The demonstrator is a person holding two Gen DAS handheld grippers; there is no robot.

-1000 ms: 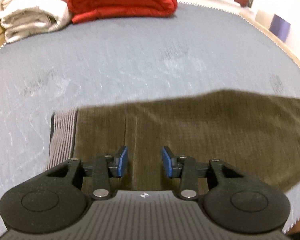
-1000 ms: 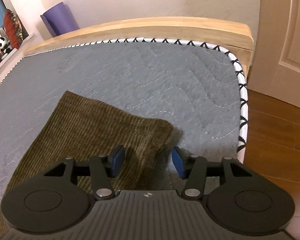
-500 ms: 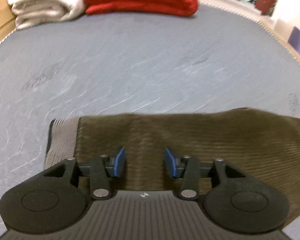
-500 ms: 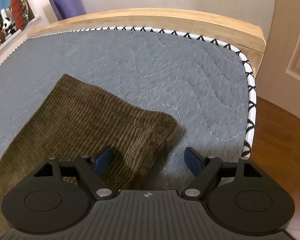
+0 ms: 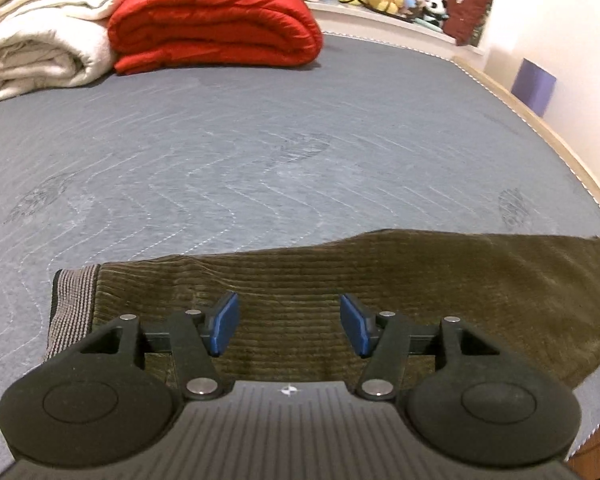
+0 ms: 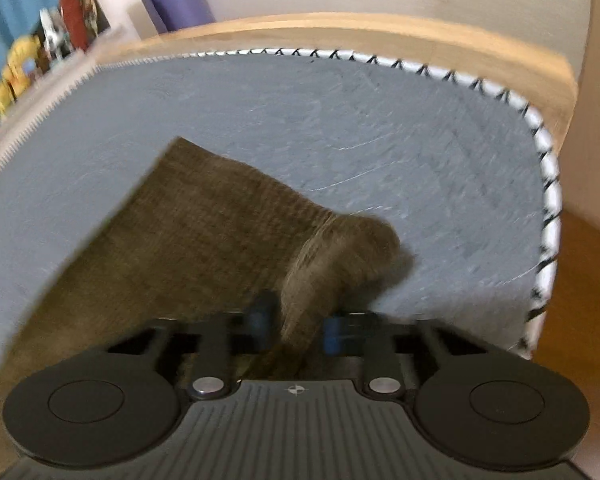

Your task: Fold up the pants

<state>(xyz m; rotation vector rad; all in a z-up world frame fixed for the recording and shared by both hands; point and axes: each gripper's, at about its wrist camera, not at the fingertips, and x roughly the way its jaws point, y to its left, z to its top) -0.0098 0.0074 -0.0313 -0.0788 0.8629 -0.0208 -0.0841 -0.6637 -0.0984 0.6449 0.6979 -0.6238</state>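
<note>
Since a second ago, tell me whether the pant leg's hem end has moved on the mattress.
Yes. The hem end, flat before, now bunches up off the grey mattress between the pads of the right gripper, whose jaws have just been closing on it.

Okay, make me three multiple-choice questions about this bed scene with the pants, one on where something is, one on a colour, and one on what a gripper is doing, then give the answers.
1. Where does the red blanket lie?
A. at the far end of the mattress, beside the white blanket
B. on top of the pants
C. on the floor

2. What colour are the pants?
A. navy
B. olive brown
C. white

3. What is the right gripper doing?
A. standing wide open over bare mattress
B. holding a toy
C. pinching the hem end of the pants

Answers: 1 A, it sits far from the pants next to the white roll. 2 B, ribbed olive-brown cloth shows in both views. 3 C, its jaws have just been closing and bunched cloth sits between the pads.
</note>
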